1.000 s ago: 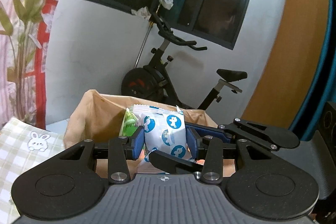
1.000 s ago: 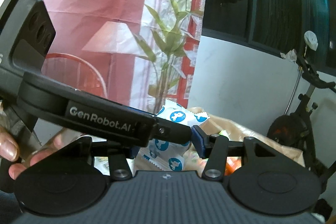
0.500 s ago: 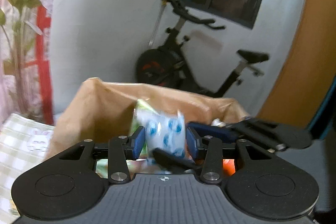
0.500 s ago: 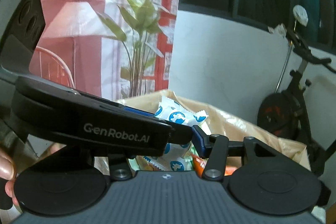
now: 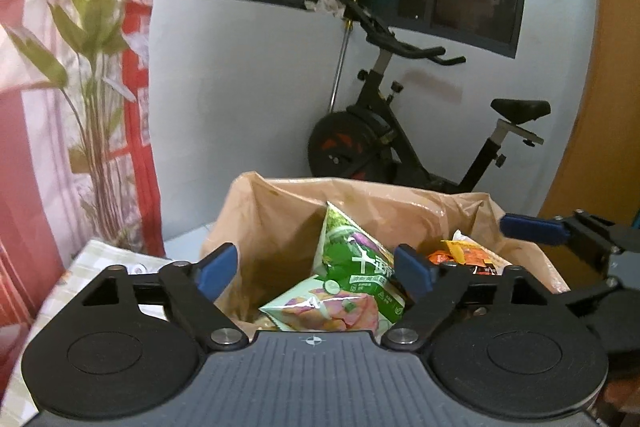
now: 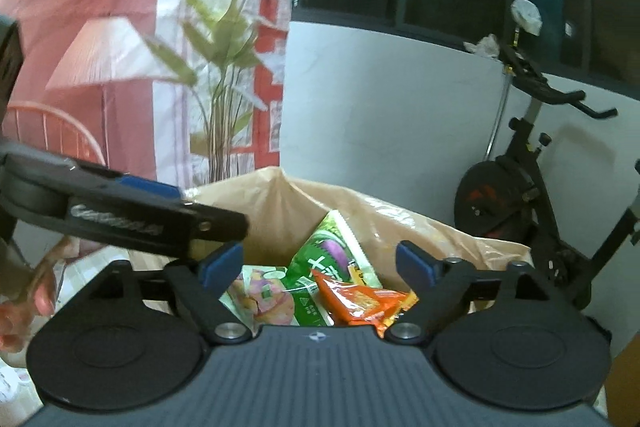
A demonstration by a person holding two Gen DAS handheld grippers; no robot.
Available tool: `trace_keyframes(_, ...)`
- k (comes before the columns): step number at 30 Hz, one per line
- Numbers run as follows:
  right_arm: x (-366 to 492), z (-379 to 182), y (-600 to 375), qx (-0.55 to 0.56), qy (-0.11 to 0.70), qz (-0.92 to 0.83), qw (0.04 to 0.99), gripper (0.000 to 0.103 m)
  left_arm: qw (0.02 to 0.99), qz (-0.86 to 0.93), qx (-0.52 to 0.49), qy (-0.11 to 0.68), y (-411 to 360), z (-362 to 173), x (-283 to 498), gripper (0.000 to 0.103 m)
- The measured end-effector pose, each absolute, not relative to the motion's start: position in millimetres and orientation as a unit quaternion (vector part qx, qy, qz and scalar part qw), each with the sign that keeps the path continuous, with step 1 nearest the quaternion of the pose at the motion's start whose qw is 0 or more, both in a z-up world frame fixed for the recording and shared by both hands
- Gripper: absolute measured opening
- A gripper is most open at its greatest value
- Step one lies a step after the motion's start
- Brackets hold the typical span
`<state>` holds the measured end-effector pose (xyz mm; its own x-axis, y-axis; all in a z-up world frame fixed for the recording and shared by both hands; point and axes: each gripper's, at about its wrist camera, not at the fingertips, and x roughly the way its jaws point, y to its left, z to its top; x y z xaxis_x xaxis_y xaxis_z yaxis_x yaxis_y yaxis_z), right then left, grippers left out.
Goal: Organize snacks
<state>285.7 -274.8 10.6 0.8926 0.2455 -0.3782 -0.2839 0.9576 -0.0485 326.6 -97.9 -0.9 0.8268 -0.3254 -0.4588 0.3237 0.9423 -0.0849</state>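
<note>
Above the brown bag of snack packets, both tongs gape, released

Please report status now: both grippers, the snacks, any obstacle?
Left gripper open, empty. Right gripper open, empty. Snack packets inside brown bag. No obstacle seen.

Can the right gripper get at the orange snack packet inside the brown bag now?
Probably yes: the right gripper is open above the brown bag, and the orange snack packet lies on top, uncovered, just below its fingers.
</note>
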Motion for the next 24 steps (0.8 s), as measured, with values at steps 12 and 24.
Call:
trace_keyframes(12, 211.2, 53.6, -294.2, 0.004, 0.149, 0.056, 0.987, 0.103, 0.969, -0.154, 0.016, 0.192, -79.0, 37.4, 260.8, 0.095)
trace_keyframes(24, 133.7, 90.3, -303.6, 0.028, 0.112, 0.032, 0.993, 0.103, 0.983, -0.081, 0.002, 0.165, -61.3, 71.1, 197.2, 0.098)
